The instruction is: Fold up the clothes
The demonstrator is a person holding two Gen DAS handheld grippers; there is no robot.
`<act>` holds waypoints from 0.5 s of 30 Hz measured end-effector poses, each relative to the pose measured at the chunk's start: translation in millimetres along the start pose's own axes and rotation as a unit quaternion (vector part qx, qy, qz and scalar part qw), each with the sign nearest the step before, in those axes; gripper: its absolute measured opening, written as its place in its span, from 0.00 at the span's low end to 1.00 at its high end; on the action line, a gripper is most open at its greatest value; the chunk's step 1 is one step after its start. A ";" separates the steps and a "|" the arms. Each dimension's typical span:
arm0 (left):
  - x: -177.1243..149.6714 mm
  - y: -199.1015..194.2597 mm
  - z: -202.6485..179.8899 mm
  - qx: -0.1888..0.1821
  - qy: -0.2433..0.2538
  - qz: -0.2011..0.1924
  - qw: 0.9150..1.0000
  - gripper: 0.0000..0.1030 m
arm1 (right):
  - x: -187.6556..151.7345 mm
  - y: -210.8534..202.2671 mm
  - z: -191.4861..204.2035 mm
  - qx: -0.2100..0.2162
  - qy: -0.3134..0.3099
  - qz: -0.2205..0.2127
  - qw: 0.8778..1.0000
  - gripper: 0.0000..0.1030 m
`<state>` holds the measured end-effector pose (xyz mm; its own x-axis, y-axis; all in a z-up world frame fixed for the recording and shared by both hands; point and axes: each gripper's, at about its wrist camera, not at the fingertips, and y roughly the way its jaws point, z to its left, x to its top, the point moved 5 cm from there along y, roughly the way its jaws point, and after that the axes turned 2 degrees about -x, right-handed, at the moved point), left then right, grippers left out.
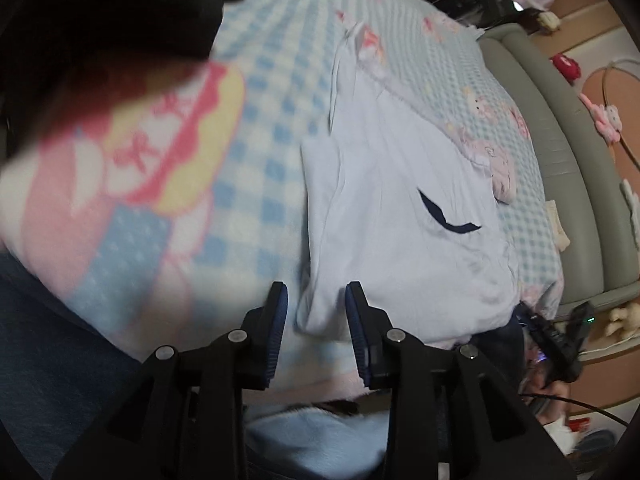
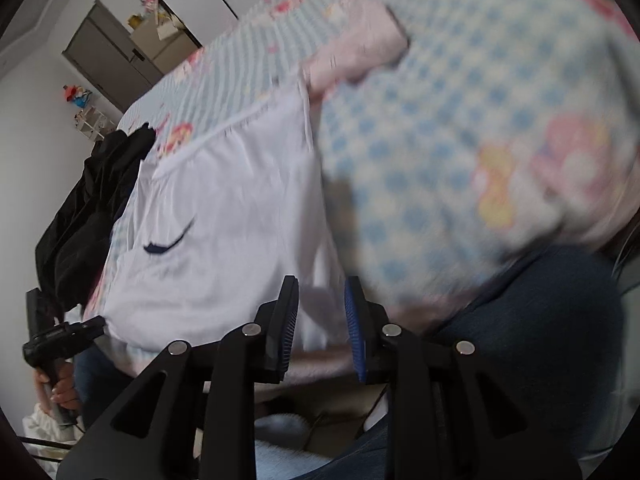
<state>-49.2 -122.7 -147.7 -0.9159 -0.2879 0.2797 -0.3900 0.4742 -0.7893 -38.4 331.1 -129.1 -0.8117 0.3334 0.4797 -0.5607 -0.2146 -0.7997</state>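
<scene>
Both pairs of fingers stand parted with nothing pinched. On the left gripper (image 1: 316,296) the blue-padded fingers (image 1: 280,320) leave a clear gap, and the near hem of the pale garment (image 1: 400,208) shows through that gap without either pad pressing on it. On the right gripper (image 2: 320,292) the fingers (image 2: 354,320) are likewise apart; behind the gap lie the garment's edge and the bedding, blurred, with no pad touching cloth.

The pale garment, white to light lilac with a thin dark curved stripe (image 1: 444,214), lies spread on a bed covered by a blue-and-white checked blanket (image 1: 272,92) printed with pink and yellow cartoon patches. Its near edge hangs at the side of the bed closest to the grippers. A small pink cloth (image 1: 502,176) sits just beside the garment's far side. A heap of black clothing (image 2: 92,208) lies at the bed's edge, touching the garment's other side.

In the right wrist view a hand (image 2: 60,392) holds the other gripper's handle low at the left. Blue jeans (image 2: 532,328) fill the lower right
</scene>
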 end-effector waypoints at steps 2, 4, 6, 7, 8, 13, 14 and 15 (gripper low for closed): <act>11.7 5.4 0.4 -0.006 -0.006 0.000 1.000 0.37 | 11.2 -2.5 11.6 0.010 -0.014 -0.012 1.000 0.23; 20.4 16.7 2.4 -0.011 -0.019 0.003 1.000 0.37 | 20.7 -0.9 24.5 0.016 -0.032 -0.019 0.999 0.23; 25.5 30.8 2.5 -0.011 -0.030 0.010 0.999 0.26 | 23.4 11.7 41.0 0.023 -0.054 -0.013 0.998 0.23; 25.1 35.1 -0.2 -0.004 -0.022 0.012 1.000 0.12 | 21.7 18.0 44.8 0.027 -0.060 -0.005 0.998 0.23; 25.7 36.3 -4.9 0.006 -0.011 0.010 1.000 0.11 | 18.6 27.3 48.0 0.025 -0.065 0.006 0.998 0.23; 43.6 17.3 -36.2 0.034 0.068 -0.026 0.997 0.06 | -0.8 70.3 41.8 -0.015 -0.065 0.033 0.997 0.22; 48.4 11.8 -37.3 0.048 0.082 -0.030 0.995 0.06 | -2.0 73.3 39.8 -0.020 -0.061 0.033 0.997 0.21; 52.0 9.1 -35.1 0.068 0.088 -0.028 0.993 0.06 | -3.3 76.2 37.9 -0.024 -0.057 0.034 0.997 0.21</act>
<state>-103.7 -104.1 -121.1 -0.9006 -0.1549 0.4061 -0.4345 0.3415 -0.8334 -84.7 278.9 -177.9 -0.8624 0.2115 0.4599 -0.4977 -0.1881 -0.8467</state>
